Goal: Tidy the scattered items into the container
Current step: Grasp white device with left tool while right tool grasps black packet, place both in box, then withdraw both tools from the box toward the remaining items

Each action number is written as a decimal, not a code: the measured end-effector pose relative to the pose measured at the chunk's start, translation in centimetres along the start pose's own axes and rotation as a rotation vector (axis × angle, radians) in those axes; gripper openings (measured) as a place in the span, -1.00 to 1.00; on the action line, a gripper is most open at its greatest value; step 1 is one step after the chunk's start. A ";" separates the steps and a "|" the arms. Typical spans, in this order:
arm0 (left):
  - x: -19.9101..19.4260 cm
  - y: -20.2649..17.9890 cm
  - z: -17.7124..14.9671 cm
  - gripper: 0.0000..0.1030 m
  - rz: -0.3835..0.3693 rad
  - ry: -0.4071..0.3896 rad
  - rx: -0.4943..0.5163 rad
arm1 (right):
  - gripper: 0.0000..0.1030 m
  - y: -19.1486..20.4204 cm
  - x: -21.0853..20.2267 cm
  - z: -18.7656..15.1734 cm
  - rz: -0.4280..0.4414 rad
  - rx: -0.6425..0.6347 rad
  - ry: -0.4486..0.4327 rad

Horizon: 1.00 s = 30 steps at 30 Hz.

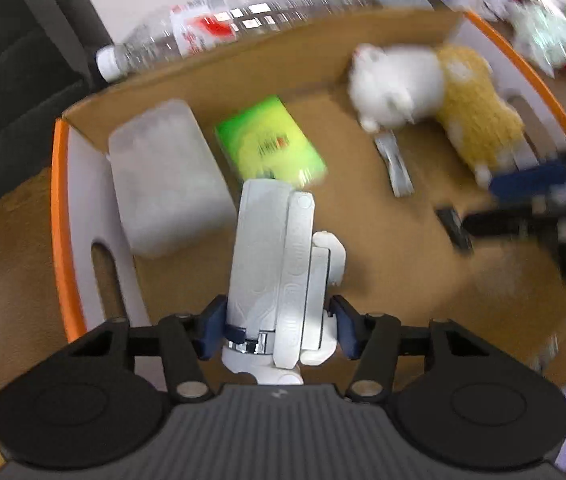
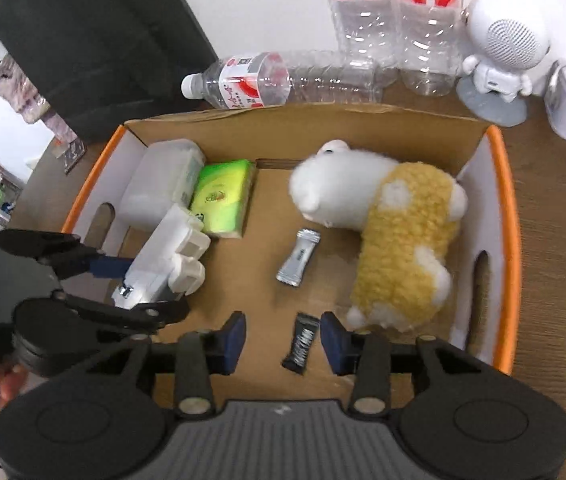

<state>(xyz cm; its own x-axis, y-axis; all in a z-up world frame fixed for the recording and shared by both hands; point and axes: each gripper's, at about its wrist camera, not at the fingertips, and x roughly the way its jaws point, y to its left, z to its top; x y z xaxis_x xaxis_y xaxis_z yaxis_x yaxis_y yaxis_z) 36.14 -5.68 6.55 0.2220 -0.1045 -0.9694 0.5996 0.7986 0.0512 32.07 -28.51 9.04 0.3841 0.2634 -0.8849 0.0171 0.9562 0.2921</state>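
While the left gripper [image 1: 275, 328] clamped a white folded gadget [image 1: 279, 264] over the cardboard box [image 2: 363, 124], the right gripper [image 2: 283, 344] stood spread, a black sachet [image 2: 301, 344] lying loose on the box floor between its pads.

The left wrist view looked steeply down from close above the near left part of the cardboard box [image 1: 187, 76], along its own gripper [image 1: 277, 326]. The right wrist view looked down from the box's near edge toward the far wall. Both views shared the box floor, the plush sheep [image 2: 387, 220] and the green tissue pack [image 1: 269, 142].
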 end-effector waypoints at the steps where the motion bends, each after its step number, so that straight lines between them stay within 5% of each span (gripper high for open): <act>1: -0.6 0.2 -0.6 0.07 -0.006 0.001 0.007 | -0.22 -0.2 -0.2 0.0 -0.006 0.000 0.000; 9: -2.2 2.5 -2.0 0.21 0.103 0.022 -0.109 | -0.18 0.6 0.0 0.0 0.006 0.003 0.027; 15: -6.5 2.3 -1.8 0.58 0.105 -0.060 -0.144 | 0.43 1.1 -1.3 -0.2 -0.042 0.020 0.059; 19: -5.2 1.8 -2.6 0.55 0.110 -0.007 -0.120 | 0.59 0.6 -2.0 -1.3 -0.068 0.036 0.113; 21: -4.0 1.1 -3.4 0.37 0.112 0.036 -0.085 | 0.59 0.5 -1.8 -2.0 -0.098 0.034 0.137; 25: -4.1 1.6 -3.9 0.21 0.092 0.032 -0.128 | 0.51 0.4 -1.5 -2.8 -0.171 0.025 0.115; 30: -6.3 1.6 -4.2 0.27 0.085 -0.007 -0.134 | 0.51 1.5 -3.0 -3.2 -0.184 0.015 0.087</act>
<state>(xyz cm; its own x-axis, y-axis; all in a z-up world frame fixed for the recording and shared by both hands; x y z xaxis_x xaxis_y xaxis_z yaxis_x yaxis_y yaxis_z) 32.43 -1.27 11.75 0.2731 -0.0364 -0.9613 0.4708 0.8765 0.1006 28.02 -27.47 10.96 0.2922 0.0950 -0.9516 0.0933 0.9875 0.1272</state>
